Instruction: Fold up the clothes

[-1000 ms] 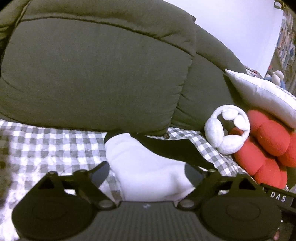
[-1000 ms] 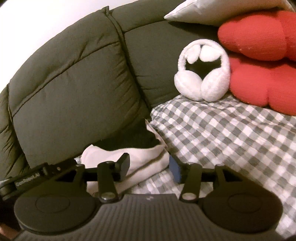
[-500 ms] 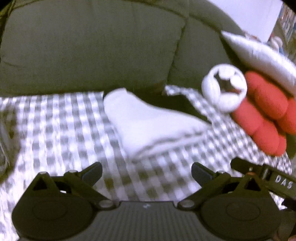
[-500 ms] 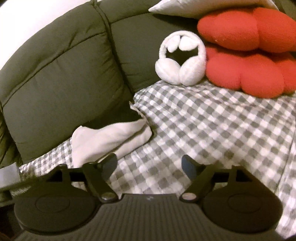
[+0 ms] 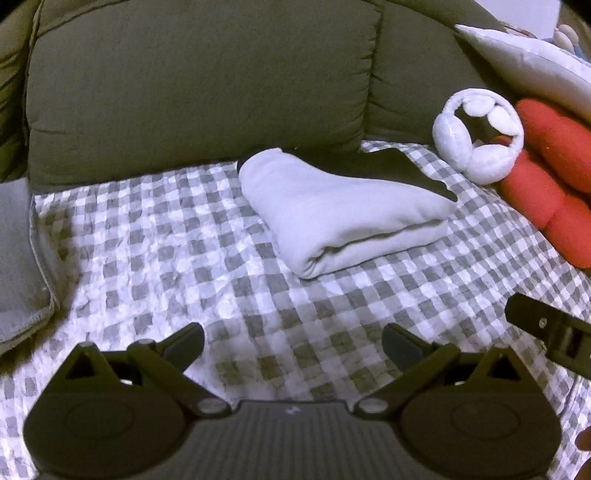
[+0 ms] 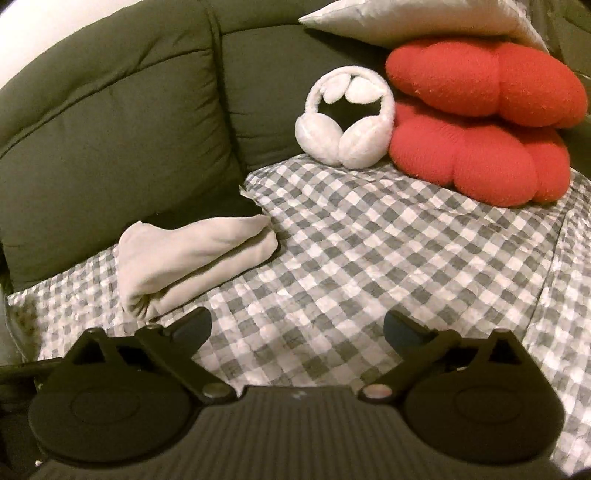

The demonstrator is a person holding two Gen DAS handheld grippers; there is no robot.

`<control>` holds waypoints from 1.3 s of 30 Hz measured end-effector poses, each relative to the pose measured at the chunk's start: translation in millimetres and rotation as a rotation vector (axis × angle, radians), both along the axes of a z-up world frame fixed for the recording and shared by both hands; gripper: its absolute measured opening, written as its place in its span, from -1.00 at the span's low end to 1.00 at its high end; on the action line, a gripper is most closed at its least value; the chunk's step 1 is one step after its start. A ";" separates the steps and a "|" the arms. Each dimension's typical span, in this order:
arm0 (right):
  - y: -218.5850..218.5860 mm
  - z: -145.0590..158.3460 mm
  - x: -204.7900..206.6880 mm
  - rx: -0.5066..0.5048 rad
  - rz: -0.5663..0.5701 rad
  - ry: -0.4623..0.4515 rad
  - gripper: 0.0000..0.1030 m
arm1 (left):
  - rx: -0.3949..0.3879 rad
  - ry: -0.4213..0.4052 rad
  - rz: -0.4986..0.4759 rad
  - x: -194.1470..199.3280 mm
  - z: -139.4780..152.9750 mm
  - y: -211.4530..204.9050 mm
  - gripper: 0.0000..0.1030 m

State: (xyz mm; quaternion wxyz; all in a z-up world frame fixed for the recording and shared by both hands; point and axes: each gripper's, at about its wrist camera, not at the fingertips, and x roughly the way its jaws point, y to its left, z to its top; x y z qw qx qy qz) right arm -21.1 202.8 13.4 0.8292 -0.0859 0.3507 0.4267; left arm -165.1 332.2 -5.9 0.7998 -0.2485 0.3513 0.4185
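Note:
A folded white garment (image 5: 343,210) with a black part along its far edge lies on the grey-and-white checked sheet (image 5: 155,266), close to the sofa's back cushion. In the right wrist view the same folded garment (image 6: 192,254) lies at the left. My left gripper (image 5: 293,341) hangs open above the sheet, short of the garment, with nothing between its fingers. My right gripper (image 6: 297,326) is open too, to the right of the garment and clear of it. Part of the right gripper's body (image 5: 546,328) shows at the right edge of the left wrist view.
A dark green sofa back (image 5: 199,85) rises behind the sheet. White fluffy earmuffs (image 6: 345,118) lean beside red plush cushions (image 6: 480,122), under a white pillow (image 6: 413,18). A grey folded cloth (image 5: 18,258) lies at the left edge.
Both grippers opened, let go of the folded garment and drew back from it. The garment now lies by itself on the sheet.

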 end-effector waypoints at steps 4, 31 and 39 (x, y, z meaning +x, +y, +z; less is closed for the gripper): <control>0.6 -2.3 -0.1 -0.007 0.009 0.006 1.00 | 0.003 0.001 -0.008 1.0 1.1 -2.3 0.99; -5.8 -4.0 1.5 0.005 0.013 0.035 1.00 | 0.055 0.002 -0.007 0.2 12.0 -16.0 0.99; -7.2 -3.0 1.9 0.007 0.014 0.036 1.00 | 0.061 0.001 -0.004 -1.4 13.5 -18.1 0.99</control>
